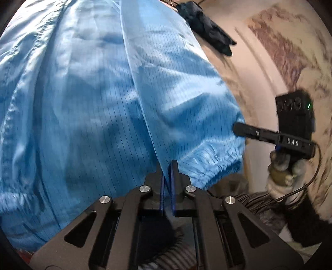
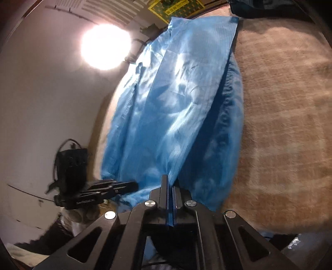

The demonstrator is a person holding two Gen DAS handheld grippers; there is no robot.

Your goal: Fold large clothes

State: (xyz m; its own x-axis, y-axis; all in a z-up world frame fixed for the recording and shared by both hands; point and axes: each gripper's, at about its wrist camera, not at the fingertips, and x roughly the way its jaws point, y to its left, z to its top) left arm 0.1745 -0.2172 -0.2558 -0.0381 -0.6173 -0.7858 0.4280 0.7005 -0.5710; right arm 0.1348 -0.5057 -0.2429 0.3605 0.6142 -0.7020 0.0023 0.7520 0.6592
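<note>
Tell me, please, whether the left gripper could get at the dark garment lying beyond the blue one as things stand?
Probably not yet: the left gripper is shut on the blue garment, and the dark garment lies beyond that whole spread.

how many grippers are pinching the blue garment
2. The left gripper clamps a fold at the blue garment near edge; the right gripper pinches another fold alongside. Jaws shut on cloth.

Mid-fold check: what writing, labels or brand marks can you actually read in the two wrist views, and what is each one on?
"DAS": white letters on the black body of the right hand-held gripper, seen from the left wrist.
White brand lettering on the left hand-held gripper, seen from the right wrist: too blurred to read surely.
Yellow-green sign at the top of the right wrist view: print too small to read.
</note>
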